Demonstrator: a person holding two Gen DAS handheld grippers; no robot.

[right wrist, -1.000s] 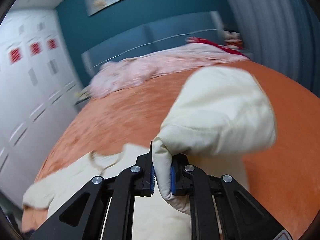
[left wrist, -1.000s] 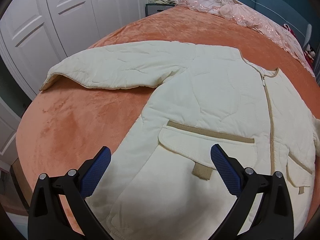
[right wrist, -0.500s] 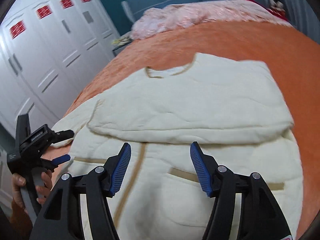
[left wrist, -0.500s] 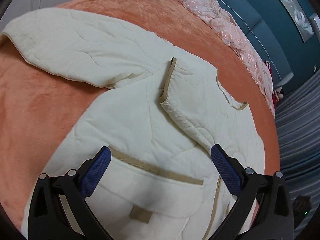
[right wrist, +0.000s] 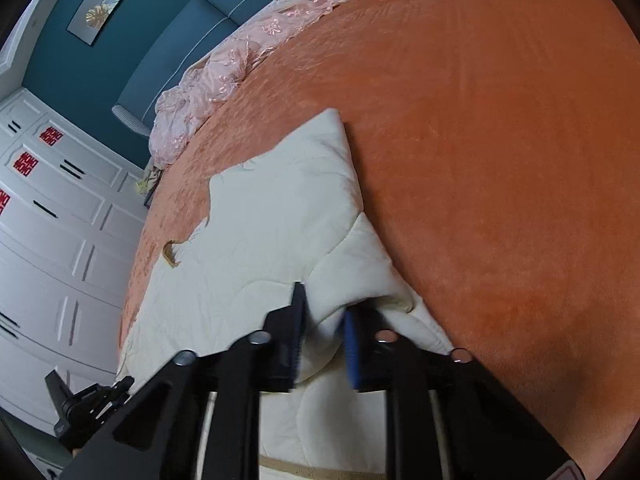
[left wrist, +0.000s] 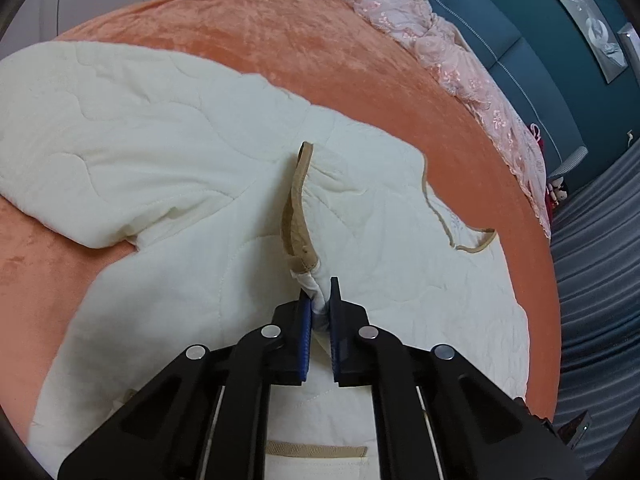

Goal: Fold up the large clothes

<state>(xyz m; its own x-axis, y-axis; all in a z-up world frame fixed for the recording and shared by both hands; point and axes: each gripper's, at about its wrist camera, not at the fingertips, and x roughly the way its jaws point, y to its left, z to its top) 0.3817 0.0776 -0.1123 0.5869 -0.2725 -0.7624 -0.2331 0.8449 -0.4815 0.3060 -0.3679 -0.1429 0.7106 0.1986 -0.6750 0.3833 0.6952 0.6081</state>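
A cream quilted jacket with tan trim lies spread on the orange bed. One sleeve lies folded across its chest. My left gripper is shut on that sleeve's tan cuff and holds it up off the chest. The jacket also shows in the right wrist view. My right gripper is shut on the fold of the same sleeve near the jacket's right side. The other sleeve lies spread out to the left.
A pink lace blanket lies bunched along the teal headboard. White wardrobe doors stand beside the bed. Grey curtains hang on the right. Bare orange cover stretches right of the jacket.
Both grippers were open half a second ago. Now the left has shut on the folded sleeve's cuff and the right on the sleeve's fold. Both have moved in closer to the jacket.
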